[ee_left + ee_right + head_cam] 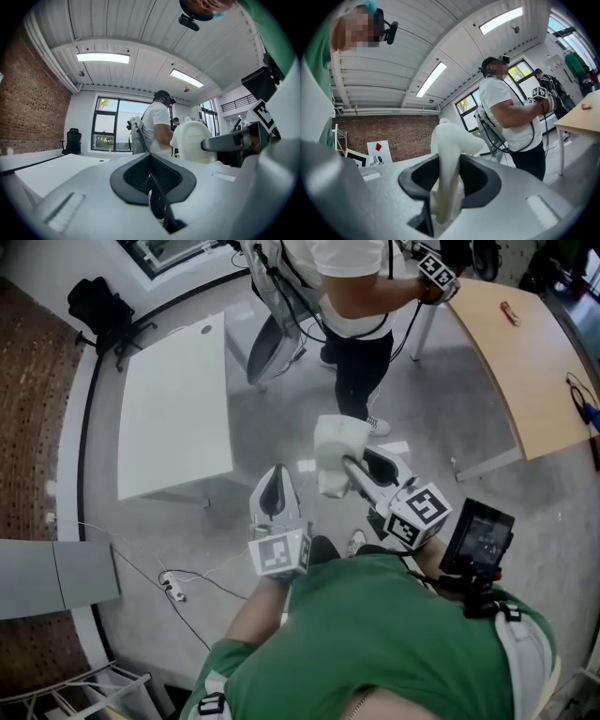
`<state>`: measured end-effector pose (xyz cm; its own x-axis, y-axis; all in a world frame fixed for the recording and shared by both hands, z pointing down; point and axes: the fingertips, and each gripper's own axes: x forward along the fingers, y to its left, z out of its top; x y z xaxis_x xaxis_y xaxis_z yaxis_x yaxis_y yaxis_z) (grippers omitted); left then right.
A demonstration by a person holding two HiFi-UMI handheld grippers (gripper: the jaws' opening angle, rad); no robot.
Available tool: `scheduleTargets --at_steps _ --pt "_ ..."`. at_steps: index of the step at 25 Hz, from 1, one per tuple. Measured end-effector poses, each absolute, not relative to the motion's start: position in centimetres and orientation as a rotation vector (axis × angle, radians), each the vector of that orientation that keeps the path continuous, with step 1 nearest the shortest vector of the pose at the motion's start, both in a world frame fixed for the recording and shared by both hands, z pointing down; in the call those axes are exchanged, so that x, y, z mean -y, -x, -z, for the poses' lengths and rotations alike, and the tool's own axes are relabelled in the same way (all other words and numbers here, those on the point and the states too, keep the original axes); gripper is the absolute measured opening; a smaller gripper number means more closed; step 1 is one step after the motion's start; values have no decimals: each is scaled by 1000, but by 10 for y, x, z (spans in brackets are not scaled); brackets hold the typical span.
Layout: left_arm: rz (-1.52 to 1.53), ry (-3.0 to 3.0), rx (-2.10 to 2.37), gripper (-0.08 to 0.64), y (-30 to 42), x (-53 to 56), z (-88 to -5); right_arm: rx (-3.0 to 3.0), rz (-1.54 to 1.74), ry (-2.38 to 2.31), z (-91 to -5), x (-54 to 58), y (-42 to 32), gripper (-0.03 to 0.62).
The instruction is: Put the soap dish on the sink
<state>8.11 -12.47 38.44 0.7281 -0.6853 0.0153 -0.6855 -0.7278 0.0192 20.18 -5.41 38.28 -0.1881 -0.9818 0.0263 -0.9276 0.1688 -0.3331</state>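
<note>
The person in the green shirt (375, 634) stands on the grey concrete floor (281, 418) with a gripper in each hand, both raised in front of the chest. The right gripper (354, 470) has its jaws closed tight on the white soap dish (336, 448), pinching it by one edge, so the dish stands up out of the jaws and sits in the air above the floor, touching nothing else. In the right gripper view the dish's pale curved wall rises straight from between the two dark pads (476, 180).

The left gripper (275, 482) is just beside it, a little lower and to the left. Its jaws are pressed together with nothing between them, and it does not touch the dish.

A white table (173, 409) stands off to the left, with a black office chair (98, 301) beyond it near the brick wall (37, 409). A light wooden table (525, 362) curves along the right side. Between the two tables a second person in a white shirt (361, 287) and black trousers stands facing away, holding another gripper with a marker cube (436, 273). A small dark screen (480, 535) is mounted near the green-shirted person's right shoulder, and a white cable (173, 587) trails across the floor at lower left
</note>
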Motion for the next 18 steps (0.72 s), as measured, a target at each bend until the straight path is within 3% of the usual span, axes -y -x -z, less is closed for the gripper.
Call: scheduleTargets --at_steps 18 --pt "9 -2840 1268 3 -75 271 -398 -2338 444 1779 -402 211 -199 129"
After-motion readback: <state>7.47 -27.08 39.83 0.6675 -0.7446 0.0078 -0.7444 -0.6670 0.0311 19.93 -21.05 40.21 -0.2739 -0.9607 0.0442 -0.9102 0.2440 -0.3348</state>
